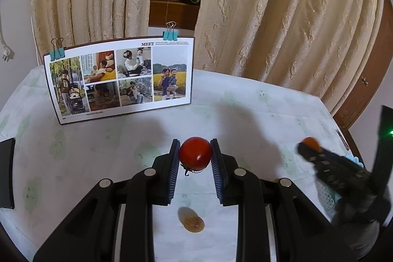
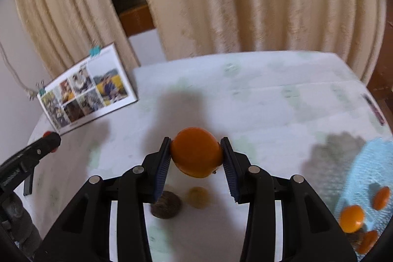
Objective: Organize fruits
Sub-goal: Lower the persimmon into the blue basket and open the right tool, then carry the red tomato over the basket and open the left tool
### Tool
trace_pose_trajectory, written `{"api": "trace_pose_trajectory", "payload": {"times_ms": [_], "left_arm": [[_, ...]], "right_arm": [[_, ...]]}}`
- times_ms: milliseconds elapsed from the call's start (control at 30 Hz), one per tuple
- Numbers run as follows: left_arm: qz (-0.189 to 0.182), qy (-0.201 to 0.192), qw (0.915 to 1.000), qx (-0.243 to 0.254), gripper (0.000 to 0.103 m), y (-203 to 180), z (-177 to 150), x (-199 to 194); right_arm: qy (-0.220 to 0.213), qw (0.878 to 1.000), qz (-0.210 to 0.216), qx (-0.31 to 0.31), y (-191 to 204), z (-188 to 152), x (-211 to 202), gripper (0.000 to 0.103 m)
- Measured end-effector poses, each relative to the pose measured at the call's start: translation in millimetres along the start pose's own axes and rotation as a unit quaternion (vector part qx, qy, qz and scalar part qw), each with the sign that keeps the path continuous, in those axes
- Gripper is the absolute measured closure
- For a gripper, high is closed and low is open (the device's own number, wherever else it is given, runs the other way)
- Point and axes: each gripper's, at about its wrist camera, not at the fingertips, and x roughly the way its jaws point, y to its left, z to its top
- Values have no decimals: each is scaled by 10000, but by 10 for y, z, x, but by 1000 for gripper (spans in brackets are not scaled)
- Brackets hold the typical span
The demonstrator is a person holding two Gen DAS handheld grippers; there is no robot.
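My left gripper (image 1: 194,151) is shut on a red tomato (image 1: 195,153) and holds it above the white tablecloth. My right gripper (image 2: 196,152) is shut on an orange persimmon (image 2: 196,152), also held above the table. The right gripper shows at the right of the left wrist view (image 1: 310,145). The left gripper shows at the left of the right wrist view (image 2: 50,138). A light blue basket (image 2: 368,171) at the right holds several orange fruits (image 2: 351,218). A brown kiwi (image 2: 166,206) and a small brown fruit (image 2: 198,197) lie on the table below the right gripper.
A photo board (image 1: 120,80) with binder clips stands at the back left of the table. Cream curtains (image 1: 270,16) hang behind. A dark flat object (image 1: 6,173) lies at the table's left edge. A small brown fruit (image 1: 194,222) lies under the left gripper.
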Motion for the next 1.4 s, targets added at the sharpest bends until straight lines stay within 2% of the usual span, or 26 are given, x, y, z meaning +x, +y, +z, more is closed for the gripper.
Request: {"api": "trace_pose_trajectory", "payload": {"times_ms": [367, 700, 933, 967, 1000, 1233, 1400], "left_arm": [[-162, 84, 9995, 258, 78, -245, -84, -1], [-182, 170, 9984, 516, 78, -457, -211, 25], [-244, 244, 9968, 723, 78, -637, -308, 43], [-243, 252, 9964, 766, 78, -675, -328, 47], [-246, 260, 9962, 794, 78, -702, -338, 49], [-482, 359, 9933, 985, 78, -1055, -413, 51], [-842, 399, 9869, 1313, 78, -1516, -506, 10]], "right_arm": [[-205, 9927, -774, 898, -1132, -261, -559, 61], [4, 9799, -1195, 1599, -1885, -627, -784, 61], [-21, 9763, -1189, 1807, -2064, -852, -975, 59], [-80, 9757, -1161, 1857, -2094, -868, -1022, 51], [-194, 9743, -1121, 1942, -2132, -891, -1106, 48], [-787, 9686, -1114, 2078, -2223, -958, -1498, 47], [-1079, 9643, -1231, 2080, -2256, -1088, -1699, 44]]}}
